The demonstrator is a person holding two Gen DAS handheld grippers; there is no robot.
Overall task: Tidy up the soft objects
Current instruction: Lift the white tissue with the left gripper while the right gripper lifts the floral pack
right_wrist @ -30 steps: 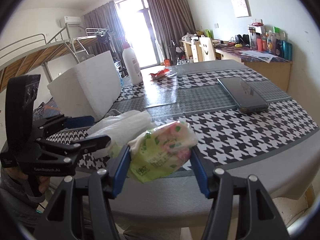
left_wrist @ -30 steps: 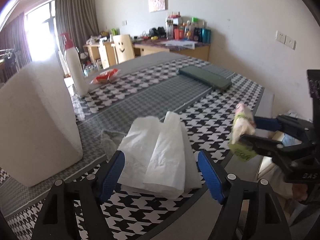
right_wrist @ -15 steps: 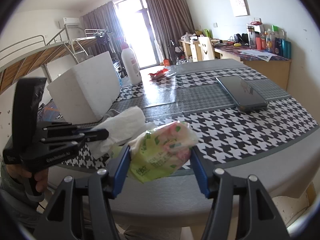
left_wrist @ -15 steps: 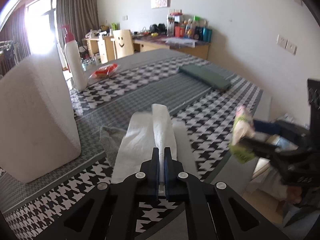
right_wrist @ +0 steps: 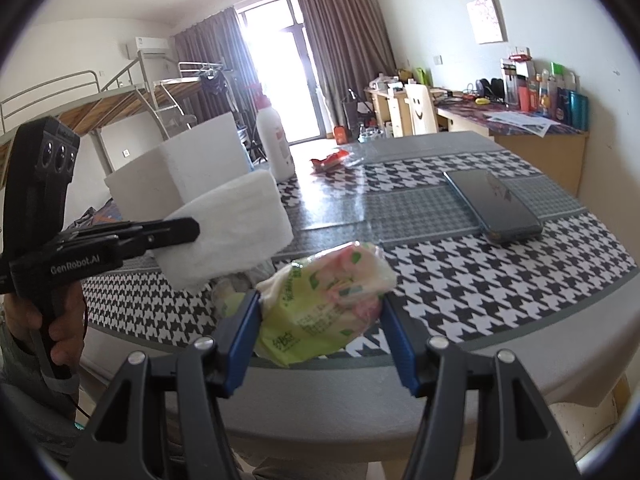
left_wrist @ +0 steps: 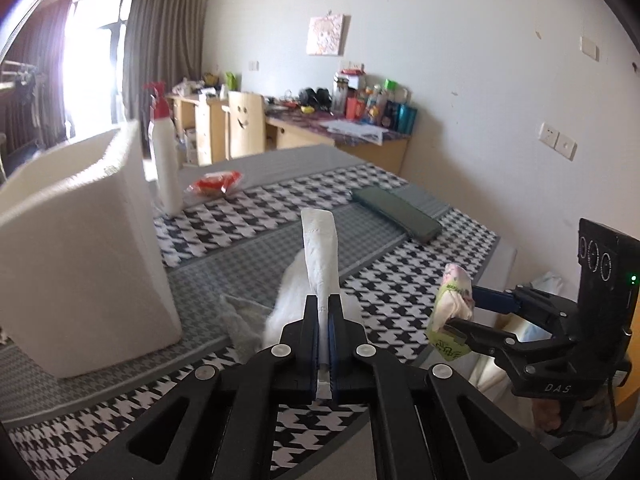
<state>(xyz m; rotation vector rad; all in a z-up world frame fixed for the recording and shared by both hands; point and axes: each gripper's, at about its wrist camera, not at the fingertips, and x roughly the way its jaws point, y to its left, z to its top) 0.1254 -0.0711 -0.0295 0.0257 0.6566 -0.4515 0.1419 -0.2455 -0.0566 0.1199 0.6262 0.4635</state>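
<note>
My left gripper point(left_wrist: 323, 312) is shut on a stack of white folded tissues point(left_wrist: 320, 252) and holds it lifted above the table's near edge; the stack also shows in the right wrist view point(right_wrist: 232, 232), clear of the table. My right gripper point(right_wrist: 320, 320) is shut on a green and pink tissue pack point(right_wrist: 324, 304) and holds it in the air by the table's near edge. From the left wrist view the pack point(left_wrist: 452, 312) hangs to the right of the table. A crumpled clear wrapper point(left_wrist: 240, 316) lies on the table under the tissues.
A tall white foam box point(left_wrist: 80, 248) stands at the left of the houndstooth table point(left_wrist: 400, 280). Behind it stand a white pump bottle point(left_wrist: 164, 160) and a red snack bag point(left_wrist: 216, 182). A dark green case point(left_wrist: 396, 214) lies at the far right.
My left gripper closed on the white tissues and lifted them off the table. My right gripper kept hold of the tissue pack and barely moved.
</note>
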